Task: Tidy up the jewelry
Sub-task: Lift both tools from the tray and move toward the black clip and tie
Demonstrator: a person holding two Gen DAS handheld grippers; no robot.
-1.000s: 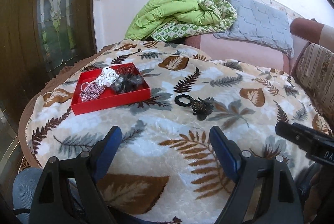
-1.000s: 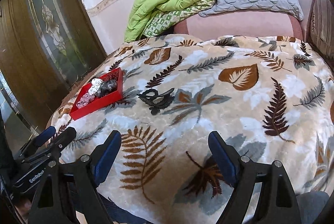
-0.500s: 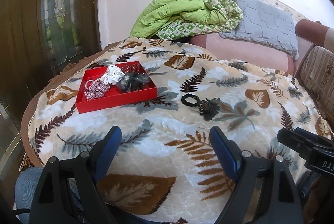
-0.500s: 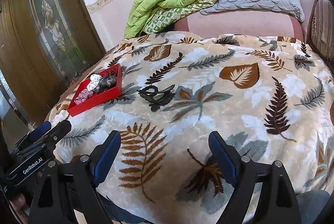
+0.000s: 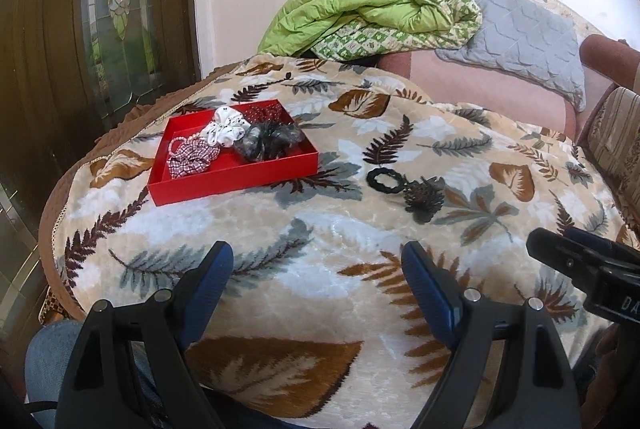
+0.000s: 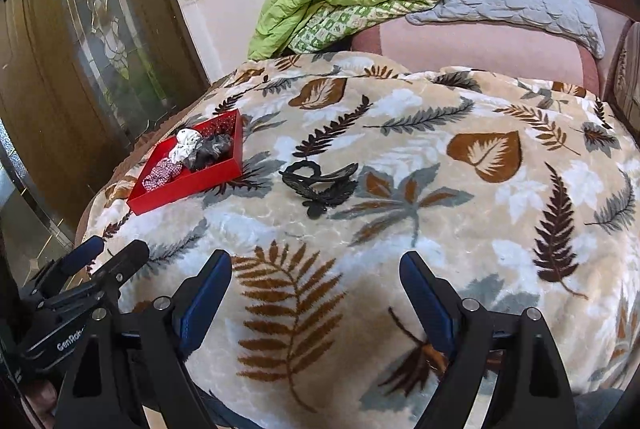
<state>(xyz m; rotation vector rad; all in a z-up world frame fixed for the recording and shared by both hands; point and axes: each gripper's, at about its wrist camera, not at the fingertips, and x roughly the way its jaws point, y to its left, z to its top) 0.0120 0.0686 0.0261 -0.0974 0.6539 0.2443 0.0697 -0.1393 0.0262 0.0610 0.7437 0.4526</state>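
Plush fleece blanket (image 5: 360,241) — soft pile with a slight sheen where light catches it. The red tray (image 5: 236,177) looks like matt card, smooth-walled. Inside it, cloth scrunchies (image 5: 224,131), one satiny white, one gauzy dark. The black hair clip (image 6: 324,189) reads as hard plastic. Both tongs (image 5: 316,269) (image 6: 316,269) are matt black plastic with ribbed blue pads (image 5: 212,281) — small metal pins glint.

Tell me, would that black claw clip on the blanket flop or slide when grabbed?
The black claw clip looks rigid, so probably no flopping. Its thin openwork may be fragile. On the plush blanket it likely snags rather than slides.
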